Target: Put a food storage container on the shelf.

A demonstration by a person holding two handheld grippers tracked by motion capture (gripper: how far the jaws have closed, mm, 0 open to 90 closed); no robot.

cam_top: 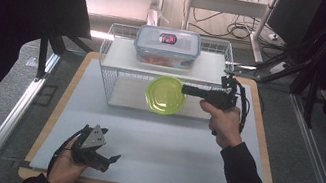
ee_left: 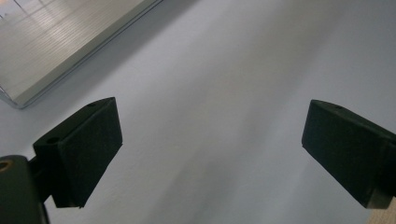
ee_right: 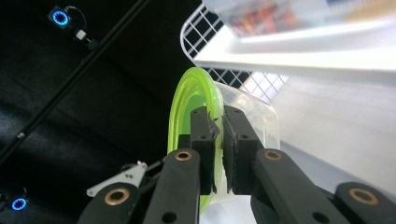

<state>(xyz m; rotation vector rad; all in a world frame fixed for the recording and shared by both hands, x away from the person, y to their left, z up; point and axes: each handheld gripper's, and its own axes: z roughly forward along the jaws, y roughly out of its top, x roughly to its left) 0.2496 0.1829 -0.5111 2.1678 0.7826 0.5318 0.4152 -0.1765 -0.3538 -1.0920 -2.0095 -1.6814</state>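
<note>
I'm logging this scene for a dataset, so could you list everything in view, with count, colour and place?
Round container: one, clear tub with a lime-green lid, held up in front of the rack's lower level, lid facing the high camera.
Lidded box: one, clear with a blue-rimmed lid, orange contents, on the rack's upper shelf.
Wire rack: one, white, two levels, at the far side of the mat.
Mat: one, pale grey, covering the table top.
Table: one, light wood edge around the mat.
Left gripper: one, black, low over the mat's near left corner, jaws wide apart, nothing between them.
Right gripper: one, black, clamped on the round container's rim.
</note>
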